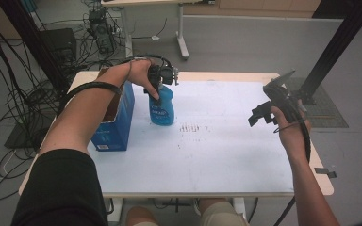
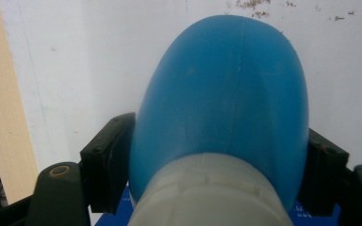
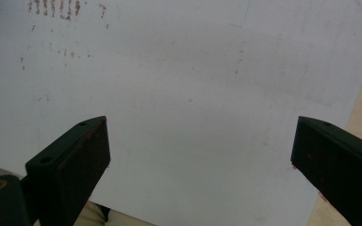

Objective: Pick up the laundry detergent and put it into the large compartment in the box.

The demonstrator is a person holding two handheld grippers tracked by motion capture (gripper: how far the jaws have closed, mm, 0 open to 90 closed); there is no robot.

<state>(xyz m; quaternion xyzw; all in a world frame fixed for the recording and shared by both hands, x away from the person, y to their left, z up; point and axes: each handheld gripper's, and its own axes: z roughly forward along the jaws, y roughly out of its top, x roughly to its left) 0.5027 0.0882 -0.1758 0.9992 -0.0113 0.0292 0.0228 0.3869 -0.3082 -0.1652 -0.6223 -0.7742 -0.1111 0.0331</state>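
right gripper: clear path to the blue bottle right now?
Probably yes. The right gripper has its jaws open over bare table, nothing between it and the blue bottle, though the left gripper already straddles its top.

The left forearm is reaching forward and inward, with the hand wrapping the left hand-held gripper (image 1: pixel 162 77) and pointing it downward; its black jaws are pressing on something from both sides. The right forearm is extending forward along the right side, the hand holding the right hand-held gripper (image 1: pixel 264 113) raised and tilted inward, its jaws standing wide apart, gripping nothing.
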